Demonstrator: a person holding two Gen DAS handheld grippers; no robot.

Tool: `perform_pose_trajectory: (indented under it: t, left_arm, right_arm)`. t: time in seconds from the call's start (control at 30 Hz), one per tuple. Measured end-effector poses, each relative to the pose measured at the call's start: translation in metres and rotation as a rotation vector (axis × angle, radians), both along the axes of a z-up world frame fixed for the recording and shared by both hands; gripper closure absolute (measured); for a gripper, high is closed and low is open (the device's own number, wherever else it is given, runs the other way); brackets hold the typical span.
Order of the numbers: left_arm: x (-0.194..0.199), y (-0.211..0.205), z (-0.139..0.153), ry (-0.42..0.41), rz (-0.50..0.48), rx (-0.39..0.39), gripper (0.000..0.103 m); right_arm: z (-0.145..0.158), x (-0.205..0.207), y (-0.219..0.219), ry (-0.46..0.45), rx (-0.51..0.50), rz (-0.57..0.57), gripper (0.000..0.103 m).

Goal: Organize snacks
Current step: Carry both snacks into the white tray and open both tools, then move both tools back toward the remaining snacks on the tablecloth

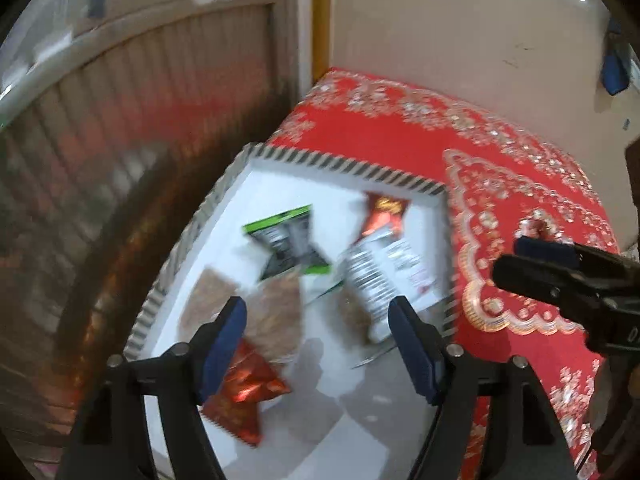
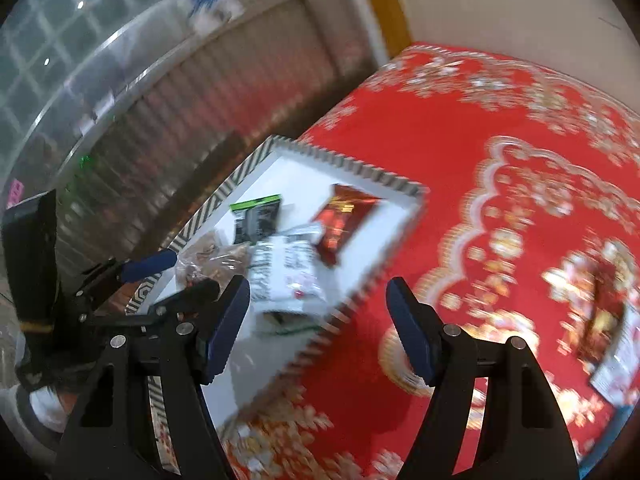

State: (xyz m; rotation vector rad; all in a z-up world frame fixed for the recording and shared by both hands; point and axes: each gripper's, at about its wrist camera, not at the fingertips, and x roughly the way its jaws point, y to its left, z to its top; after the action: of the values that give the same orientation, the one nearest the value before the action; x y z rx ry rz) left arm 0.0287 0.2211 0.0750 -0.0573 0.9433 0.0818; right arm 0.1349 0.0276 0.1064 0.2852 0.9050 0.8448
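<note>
Claws first: my left claw (image 1: 316,344) hangs spread and empty over the near part of the tray (image 1: 340,168), and my right claw (image 2: 318,324) is spread and empty too, over the tray's near right corner and the red cloth of the desk (image 2: 440,128). Inside the tray, nearest me, lies a red foil packet (image 1: 244,396), then clear bags of brown snacks (image 1: 276,312), a white printed packet (image 1: 380,272), a green-and-black packet (image 1: 292,240) and a red packet (image 1: 384,212) by the far rim. Most looks gathered, I judge. One packet (image 2: 604,320) lies on the cloth near the desk's right edge, blurred; that seems left.
</note>
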Motion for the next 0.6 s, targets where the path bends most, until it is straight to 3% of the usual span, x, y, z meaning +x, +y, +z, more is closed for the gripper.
perform_pose_trajectory:
  t: [0.3, 0.6]
  left_arm:
    - [0.024, -0.072, 0.003, 0.002, -0.123, -0.025, 0.027]
    - [0.049, -0.144, -0.001, 0.026, -0.225, -0.057, 0.027]
  right_arm:
    - [-0.013, -0.026, -0.104, -0.024, -0.058, -0.183, 0.032]
    - [-0.048, -0.042, -0.199, 0.057, -0.095, -0.362, 0.032]
